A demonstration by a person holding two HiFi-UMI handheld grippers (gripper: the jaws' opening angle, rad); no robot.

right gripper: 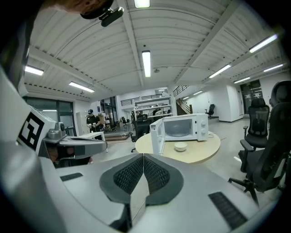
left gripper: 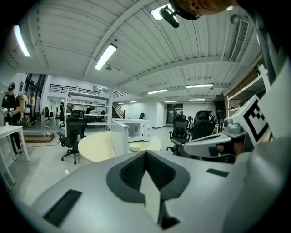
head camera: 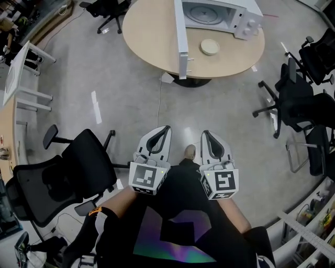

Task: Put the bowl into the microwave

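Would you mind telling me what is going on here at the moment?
A person stands back from the round table, holding a left gripper and a right gripper, both shut and empty. On the table the microwave stands with its door open, and the bowl sits in front of it, untouched.

No word, brand or number can be read anywhere; the only printed signs are black-and-white square markers, patterns without letters, on the cubes of the left gripper and the right gripper.
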